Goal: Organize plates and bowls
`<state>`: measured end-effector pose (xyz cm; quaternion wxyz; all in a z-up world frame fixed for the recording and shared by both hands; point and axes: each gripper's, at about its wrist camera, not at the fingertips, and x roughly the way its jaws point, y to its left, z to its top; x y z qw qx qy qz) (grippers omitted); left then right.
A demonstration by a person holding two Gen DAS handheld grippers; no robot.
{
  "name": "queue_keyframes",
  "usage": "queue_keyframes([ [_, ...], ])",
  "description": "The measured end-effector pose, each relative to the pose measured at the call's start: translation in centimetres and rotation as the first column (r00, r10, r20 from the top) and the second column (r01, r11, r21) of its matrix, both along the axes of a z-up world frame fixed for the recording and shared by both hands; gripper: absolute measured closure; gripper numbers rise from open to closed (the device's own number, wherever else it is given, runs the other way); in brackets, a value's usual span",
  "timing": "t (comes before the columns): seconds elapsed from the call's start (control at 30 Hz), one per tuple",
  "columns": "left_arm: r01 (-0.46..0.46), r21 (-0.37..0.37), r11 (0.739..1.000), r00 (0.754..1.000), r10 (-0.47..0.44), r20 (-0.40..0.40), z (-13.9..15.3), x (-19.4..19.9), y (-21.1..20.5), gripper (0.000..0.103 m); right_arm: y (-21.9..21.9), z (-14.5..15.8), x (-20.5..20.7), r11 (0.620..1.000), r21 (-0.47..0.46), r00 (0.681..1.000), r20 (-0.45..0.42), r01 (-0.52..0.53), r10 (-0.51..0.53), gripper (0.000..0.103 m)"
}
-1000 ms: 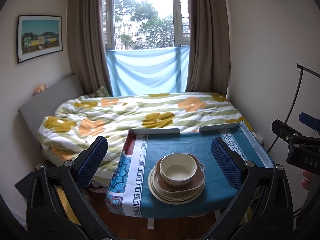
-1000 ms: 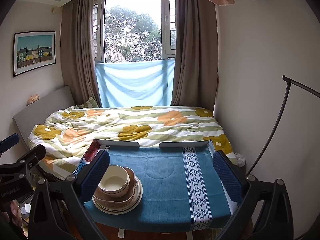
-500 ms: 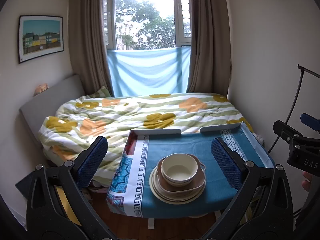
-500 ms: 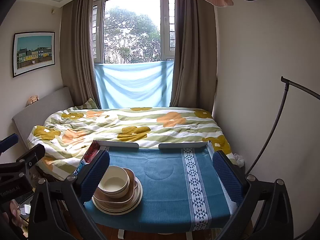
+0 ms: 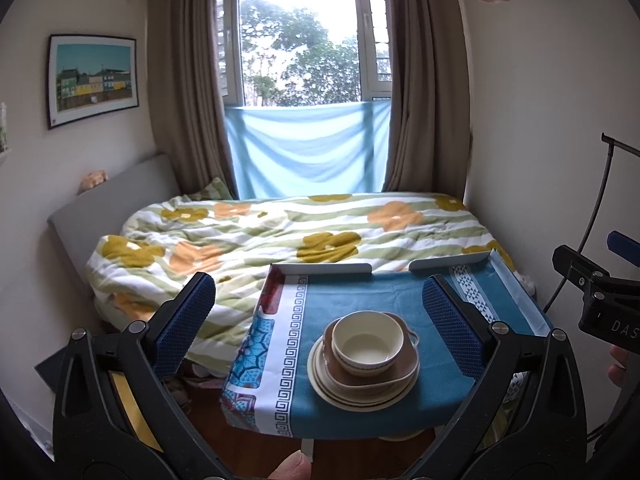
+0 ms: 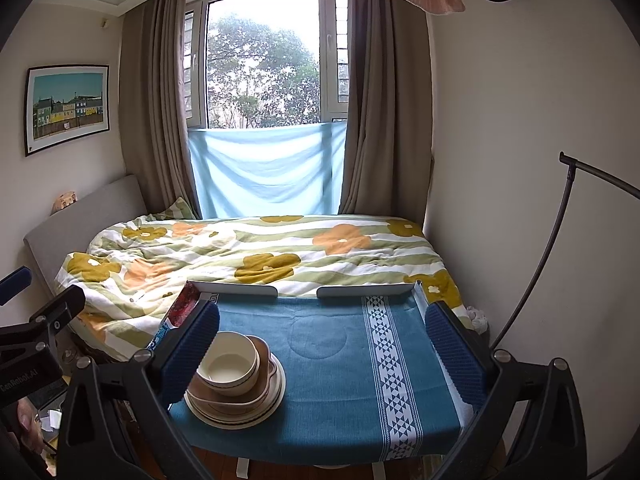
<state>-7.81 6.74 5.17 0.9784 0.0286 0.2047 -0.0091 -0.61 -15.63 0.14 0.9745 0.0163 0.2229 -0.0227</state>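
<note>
The left gripper and the right gripper are both wide open, side by side, holding nothing.

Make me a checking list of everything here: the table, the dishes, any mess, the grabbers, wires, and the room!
Surface: small table under a blue cloth, raised rails at the far edge.
Job's things: cream bowl in a brown dish on stacked cream plates, one pile.
Clutter: nothing seen on the cloth.
Grippers: left gripper open, empty; right gripper open, empty.
Cables: thin black curved rod by the wall.
Surroundings: floral bed, window, picture.
</note>
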Motion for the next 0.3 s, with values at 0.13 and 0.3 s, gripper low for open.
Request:
queue_keyframes([
  [0.13, -0.001, -0.004, 1.000, 1.000, 0.001, 0.005, 0.06, -0.14, 0.27, 0.000, 0.01, -0.04, -0.07, 1.000, -0.001, 1.000, 0.001, 0.000, 0.000, 0.001],
  [0.3, -0.012, -0.007, 1.000, 1.000, 0.012, 0.006, 0.04, -0.08, 0.78, 0.001, 0.06, 0.01, -0.14, 1.000, 0.001, 1.000, 0.002, 0.001, -0.001, 0.001],
])
